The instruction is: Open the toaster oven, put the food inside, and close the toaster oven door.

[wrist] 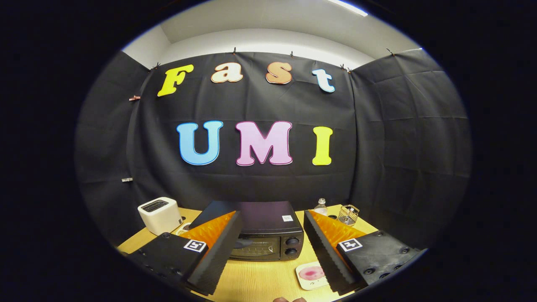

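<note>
- Nearest the camera, the gripper [272, 233] hovers above the wooden table [251, 279] with its 2 fingers spread wide and nothing held between them.
- Each finger carries a square black-and-white marker near its base.
- Just ahead of the fingers, framed in the gap between them, sits the black toaster oven [262, 235]; its glass door is closed, and 2 round knobs are stacked at the right of its front.
- On the table in front of the oven's right corner, just inside the right finger, lies a small pale plate [311, 275] bearing a pink, round piece of food [311, 273].
- Beyond the left finger, a white toaster [160, 214] stands near the table's back-left corner.
- Beyond the right finger, a clear plastic bottle [321, 206] and a small wire basket [348, 214] stand close together near the back of the table.
- Black cloth walls enclose the table behind and to both sides.
</note>
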Motion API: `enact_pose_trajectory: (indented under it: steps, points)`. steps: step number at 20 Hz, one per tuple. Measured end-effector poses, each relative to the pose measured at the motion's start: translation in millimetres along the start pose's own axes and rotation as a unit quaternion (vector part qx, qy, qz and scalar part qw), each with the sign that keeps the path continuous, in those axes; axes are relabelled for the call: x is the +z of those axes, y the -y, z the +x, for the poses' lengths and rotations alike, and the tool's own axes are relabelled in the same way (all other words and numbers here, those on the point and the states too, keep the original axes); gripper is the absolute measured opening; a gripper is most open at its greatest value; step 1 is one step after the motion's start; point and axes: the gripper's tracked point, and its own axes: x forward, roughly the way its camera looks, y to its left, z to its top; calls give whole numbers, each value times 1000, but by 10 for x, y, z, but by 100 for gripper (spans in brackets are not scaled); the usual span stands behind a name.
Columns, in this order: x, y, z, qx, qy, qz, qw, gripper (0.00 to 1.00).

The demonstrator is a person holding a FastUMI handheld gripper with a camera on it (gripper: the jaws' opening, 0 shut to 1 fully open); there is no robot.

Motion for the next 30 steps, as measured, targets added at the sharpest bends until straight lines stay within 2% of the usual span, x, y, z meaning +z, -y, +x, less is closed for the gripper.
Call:
enact_pose_trajectory:
  steps: [10,19,22,30]
  points:
    - [-362,-444,190,28,-33,-10,999,97]
    - [-804,-814,724,32,-60,-34,997,98]
    - [-960,-985,933,48,-71,-41,996,98]
    - [-1524,-1109,1309,23,-124,-36,991,98]
